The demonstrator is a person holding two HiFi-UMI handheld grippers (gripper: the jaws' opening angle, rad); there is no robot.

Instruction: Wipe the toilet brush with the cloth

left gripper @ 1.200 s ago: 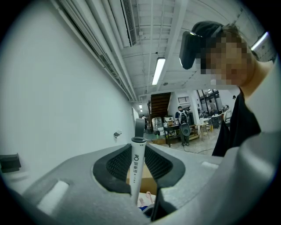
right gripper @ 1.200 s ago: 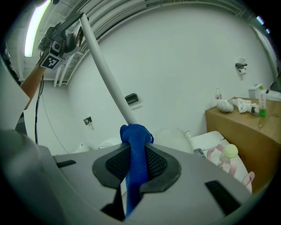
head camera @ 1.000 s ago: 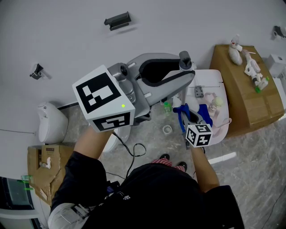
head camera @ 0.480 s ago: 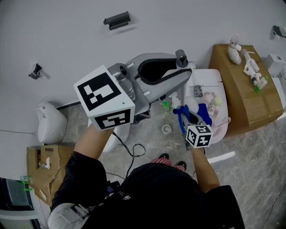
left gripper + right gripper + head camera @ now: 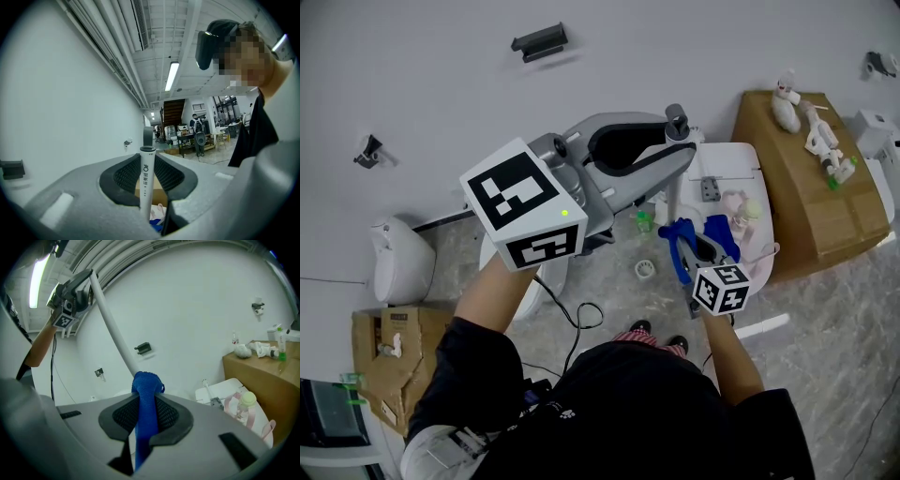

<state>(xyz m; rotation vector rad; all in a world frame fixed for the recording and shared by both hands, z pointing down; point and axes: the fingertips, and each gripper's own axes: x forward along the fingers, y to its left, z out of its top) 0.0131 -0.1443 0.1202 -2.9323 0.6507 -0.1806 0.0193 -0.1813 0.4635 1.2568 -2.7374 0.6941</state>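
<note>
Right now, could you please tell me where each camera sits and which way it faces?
Head view: on the head, facing steeply down; both forearms, left gripper and right gripper show.
Left gripper view: on that gripper, facing the clamped toilet brush; the person's shoulder shows.
Right gripper view: on that gripper, facing the pinched cloth; the left forearm shows.
Shared: all show the toilet brush.

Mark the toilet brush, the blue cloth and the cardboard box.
toilet brush (image 5: 146,180): left gripper view, white handle shaft.
blue cloth (image 5: 144,408): right gripper view, middle of the bunched strip.
cardboard box (image 5: 802,211): head view, bare brown surface.
</note>
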